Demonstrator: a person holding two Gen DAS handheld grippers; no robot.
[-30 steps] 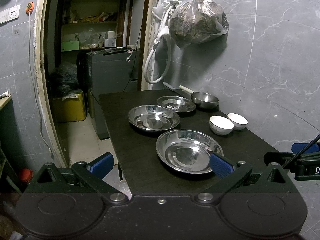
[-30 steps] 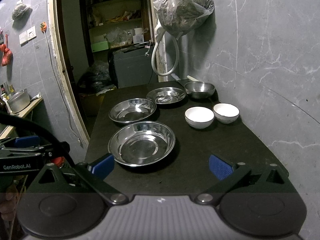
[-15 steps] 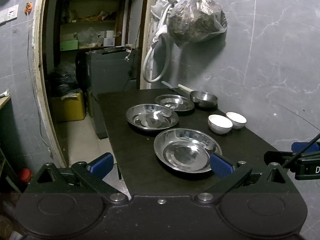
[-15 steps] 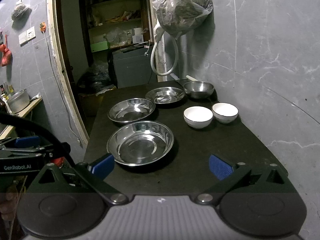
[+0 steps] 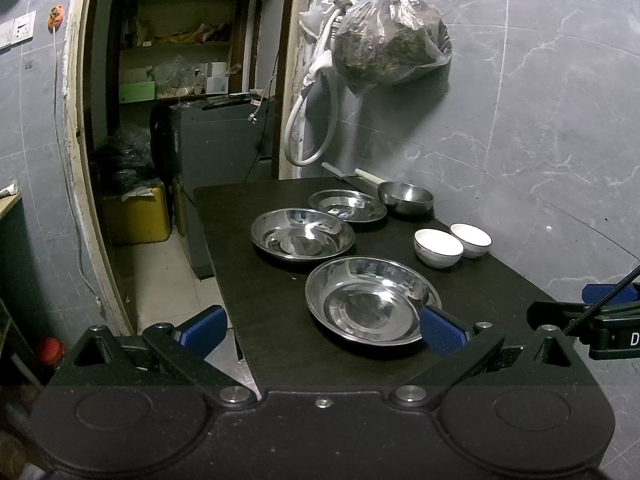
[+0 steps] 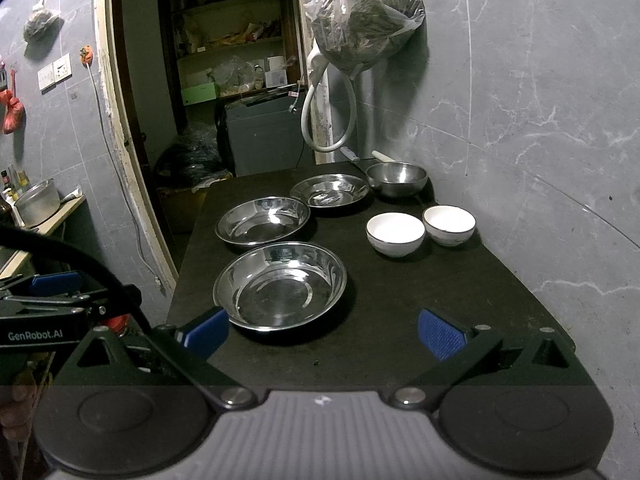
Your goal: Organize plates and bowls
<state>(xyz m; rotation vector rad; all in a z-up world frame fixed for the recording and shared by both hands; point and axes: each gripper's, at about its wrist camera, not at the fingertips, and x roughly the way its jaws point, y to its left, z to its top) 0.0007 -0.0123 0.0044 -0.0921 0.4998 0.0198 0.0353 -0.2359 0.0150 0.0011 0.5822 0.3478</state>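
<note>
Dark rectangular surface (image 5: 260, 320), long axis running from the near edge back to the far edge by the doorway; right long edge sits against the grey marble wall (image 5: 540, 100).

Three steel plates line up along that long axis, left of centre. Nearest steel plate (image 5: 372, 304), the biggest, lies close to the near edge, rim up. Middle steel plate (image 5: 302, 234) sits just behind it, rims nearly touching. Far steel plate (image 5: 347, 205), the smallest, sits behind & slightly right; its rim looks to overlap or touch the middle one, can't tell which.

Steel bowl (image 5: 405, 197) is at the far right corner, just beside the far plate, upright. A knife (image 5: 340, 172) and a pale-handled utensil (image 5: 370, 178) lie behind it, pointing diagonally toward the far right corner.

Two white bowls, upright, side by side near the right edge, about mid-length: left white bowl (image 5: 438, 247) and right white bowl (image 5: 471, 239), rims nearly touching.

Left tool (image 5: 320, 328) hangs over the near left corner, both blue pads spread wide, nothing between them; its right pad (image 5: 442, 330) overlaps the nearest plate's rim in view, contact unclear. Right tool (image 6: 322, 330) hovers over the near edge, pads likewise wide apart & empty, aimed along the surface's length.

Plastic bag (image 5: 390, 46) of dark stuff hangs on the wall above the far edge, with a white hose (image 5: 308, 120) looped beside it.
</note>
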